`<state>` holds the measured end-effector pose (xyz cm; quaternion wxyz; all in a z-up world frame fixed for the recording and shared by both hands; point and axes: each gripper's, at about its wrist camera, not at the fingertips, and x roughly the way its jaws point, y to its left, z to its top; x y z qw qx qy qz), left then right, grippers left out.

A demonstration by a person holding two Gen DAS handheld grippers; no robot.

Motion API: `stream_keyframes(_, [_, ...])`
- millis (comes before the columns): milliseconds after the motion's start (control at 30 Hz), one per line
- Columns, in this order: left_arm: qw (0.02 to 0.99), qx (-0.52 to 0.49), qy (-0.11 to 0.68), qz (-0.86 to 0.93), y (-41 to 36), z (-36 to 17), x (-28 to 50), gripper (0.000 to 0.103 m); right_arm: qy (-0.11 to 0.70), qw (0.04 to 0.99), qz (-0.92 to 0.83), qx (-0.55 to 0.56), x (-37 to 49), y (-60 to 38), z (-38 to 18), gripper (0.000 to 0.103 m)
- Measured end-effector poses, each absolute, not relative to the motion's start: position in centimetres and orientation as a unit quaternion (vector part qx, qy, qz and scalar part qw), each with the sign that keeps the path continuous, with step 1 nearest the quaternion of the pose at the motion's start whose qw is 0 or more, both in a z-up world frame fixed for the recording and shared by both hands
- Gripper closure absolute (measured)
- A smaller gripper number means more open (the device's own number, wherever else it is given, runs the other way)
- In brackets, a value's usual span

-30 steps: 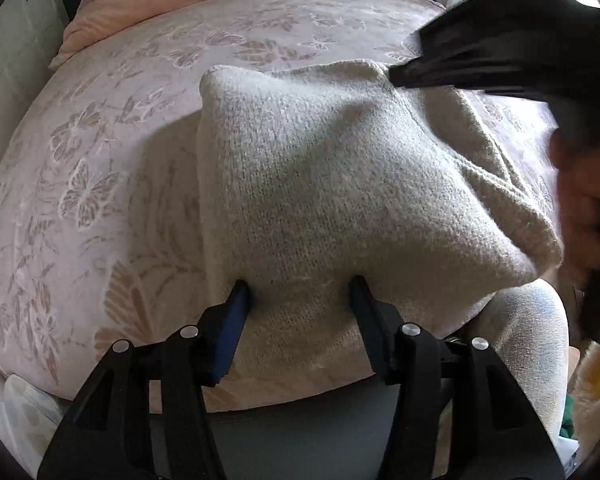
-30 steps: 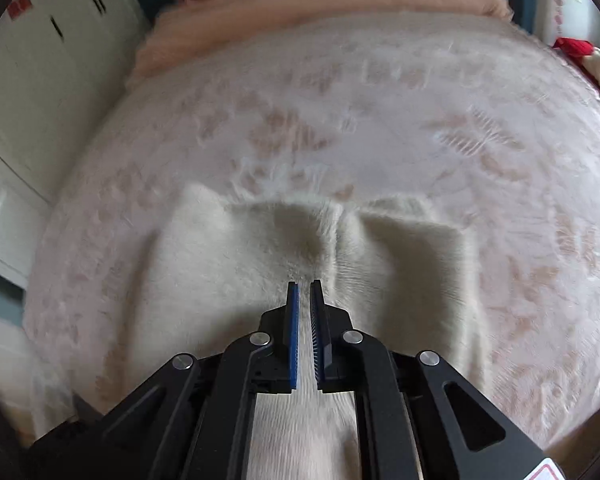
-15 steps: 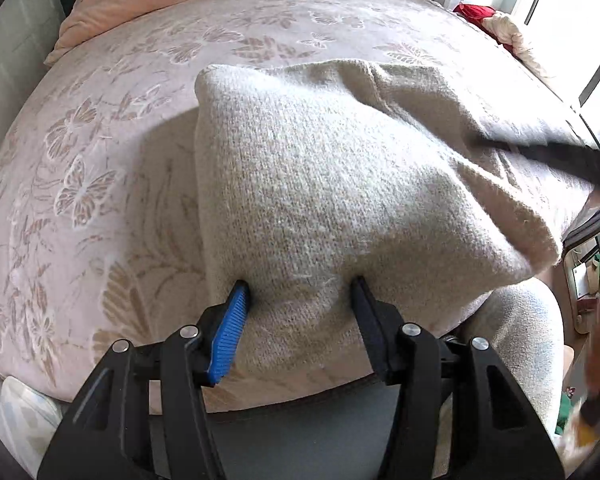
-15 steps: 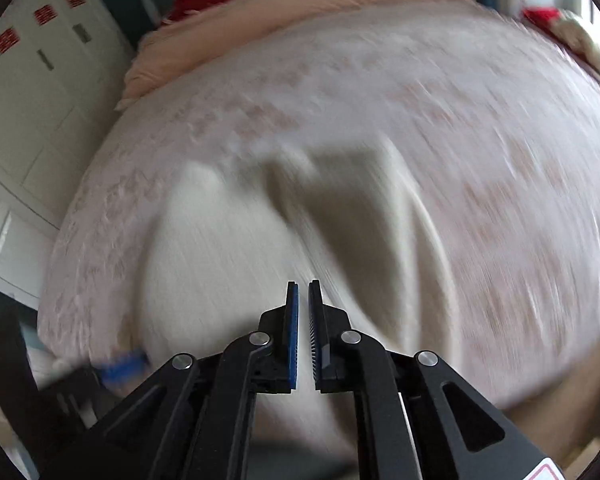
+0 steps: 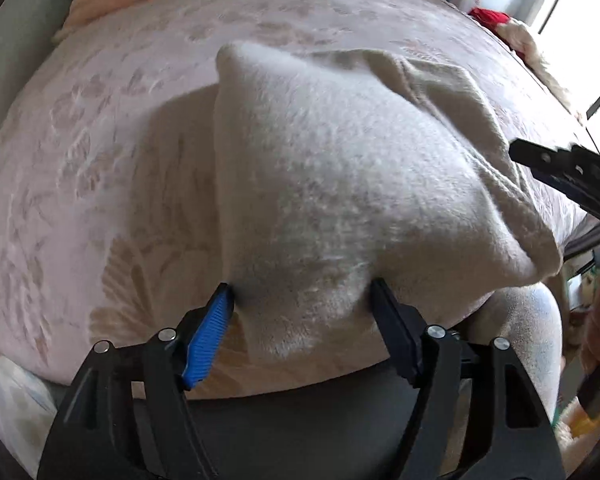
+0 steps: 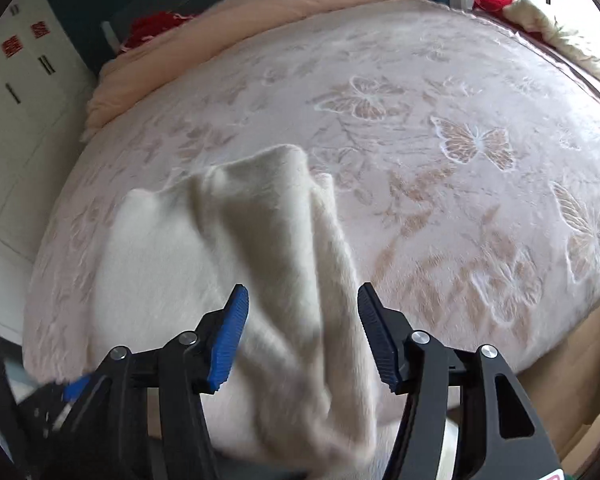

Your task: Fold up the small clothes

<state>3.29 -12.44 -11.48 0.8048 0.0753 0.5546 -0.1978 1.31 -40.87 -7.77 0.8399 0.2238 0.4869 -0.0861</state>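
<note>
A beige knit garment lies folded on the pink butterfly bedspread, its near edge hanging over the bed's front. My left gripper is open, its fingers on either side of the garment's near edge. My right gripper is open over the garment's right fold. It shows in the left wrist view at the garment's right side. The garment's left part lies flat.
A peach duvet is bunched at the head of the bed. Red and cream items lie at the far right edge. White cupboards stand on the left. The bed's front edge is just below my left gripper.
My right gripper has opened and pulled back from the garment's top to its right side. My left gripper stays open at the near edge.
</note>
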Motion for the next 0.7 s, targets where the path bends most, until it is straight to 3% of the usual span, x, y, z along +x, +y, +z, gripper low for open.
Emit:
stream_keyframes(33, [0.805, 0.076, 0.554, -0.197, -12.5, -11.4, 3.2, 0.034, 0.491, 0.836, -0.067, 0.237, 2.2, -40.7, -8.5, 0.050])
stream_keyframes(100, [0.807, 0.090, 0.549, -0.197, -12.9, -11.2, 3.0, 0.034, 0.503, 0.834, -0.053, 0.218, 3.5, -39.9, -9.2, 0.084])
stream_keyframes(133, [0.808, 0.092, 0.548, -0.197, -12.9, -11.2, 3.0, 0.034, 0.500, 0.842, -0.053, 0.195, 4.1, -39.4, -8.4, 0.093])
stream_keyframes(300, [0.810, 0.093, 0.544, -0.199, -12.9, -11.0, 3.0, 0.034, 0.399, 0.894, -0.053, 0.197, 3.4, -40.6, -2.2, 0.095])
stream_keyframes(400, [0.813, 0.106, 0.538, -0.197, -13.5, -11.1, 3.0, 0.032, 0.514, 0.836, -0.080, 0.175, 5.9, -41.9, -9.8, 0.095])
stream_keyframes(433, [0.811, 0.112, 0.539, -0.197, -13.8, -11.3, 3.0, 0.031, 0.520, 0.832, -0.079, 0.179, 5.9, -42.0, -11.0, 0.094])
stream_keyframes(700, [0.809, 0.115, 0.543, -0.195, -13.7, -11.6, 3.1, 0.030, 0.424, 0.882, -0.058, 0.195, -1.5, -39.3, -2.2, 0.090])
